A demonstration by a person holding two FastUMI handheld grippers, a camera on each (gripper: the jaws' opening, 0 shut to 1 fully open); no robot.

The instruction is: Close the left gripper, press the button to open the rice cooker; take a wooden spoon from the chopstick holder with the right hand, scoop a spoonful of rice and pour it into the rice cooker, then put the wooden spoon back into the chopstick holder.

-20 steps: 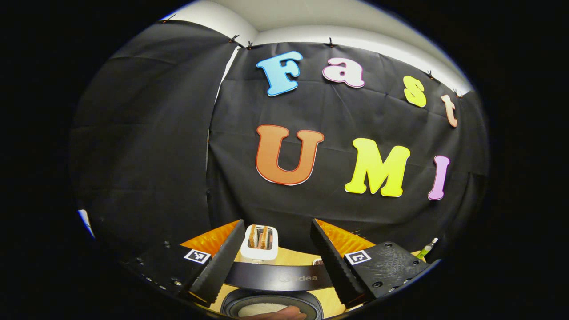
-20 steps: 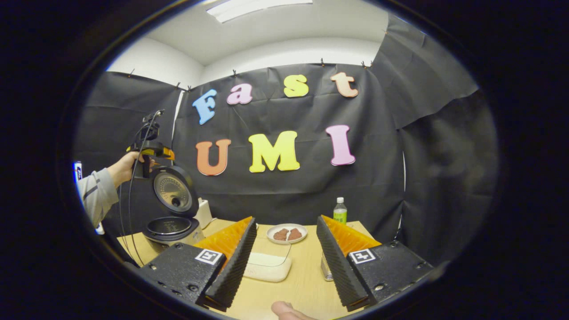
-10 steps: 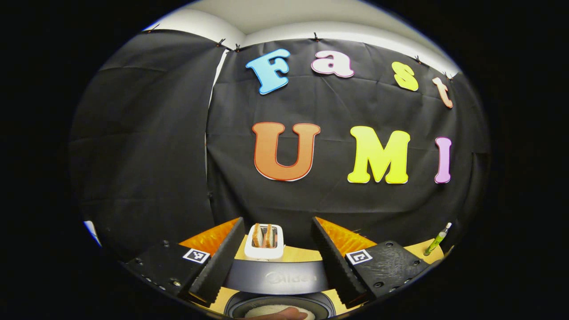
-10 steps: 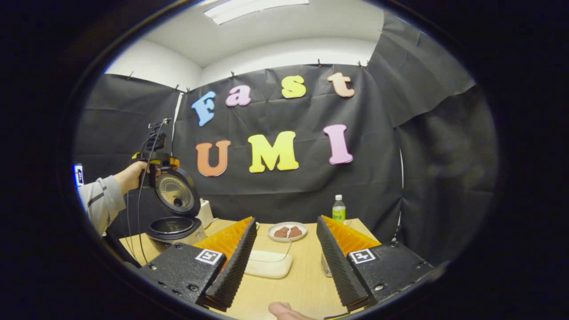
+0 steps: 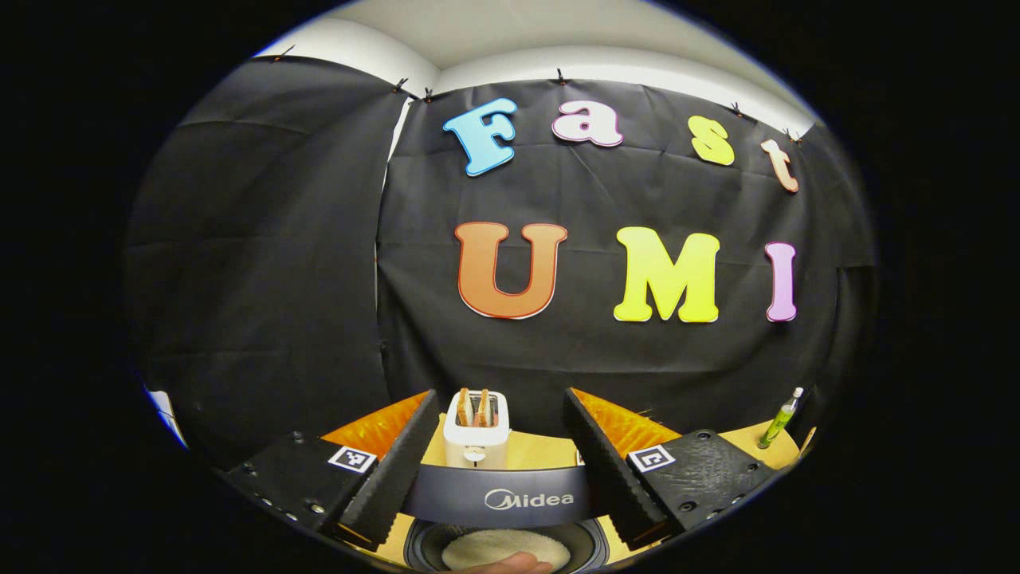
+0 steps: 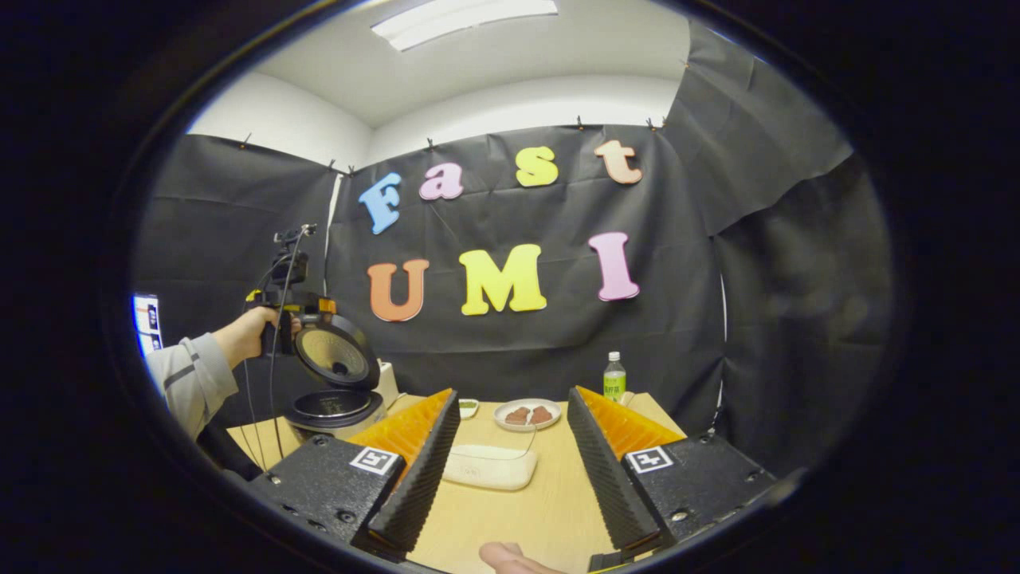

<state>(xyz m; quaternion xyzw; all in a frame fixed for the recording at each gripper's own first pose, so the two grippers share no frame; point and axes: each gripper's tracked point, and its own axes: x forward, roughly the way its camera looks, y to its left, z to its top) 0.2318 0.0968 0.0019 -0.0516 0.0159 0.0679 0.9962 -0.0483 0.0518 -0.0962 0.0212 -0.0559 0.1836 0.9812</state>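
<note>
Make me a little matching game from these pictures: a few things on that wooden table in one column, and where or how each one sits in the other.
Things:
1. black rice cooker
2. white toaster
3. green-labelled plastic bottle
4. round white plate

States:
A. holds brown pieces of food
B. lid raised
C. stands upright near the black cloth wall
D. has toast slices in its slots

Pairs: 1-B, 2-D, 3-C, 4-A

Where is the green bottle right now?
In the right gripper view the green bottle stands upright at the far edge of the wooden table, against the black cloth wall, just right of the plate with brown food.
</note>
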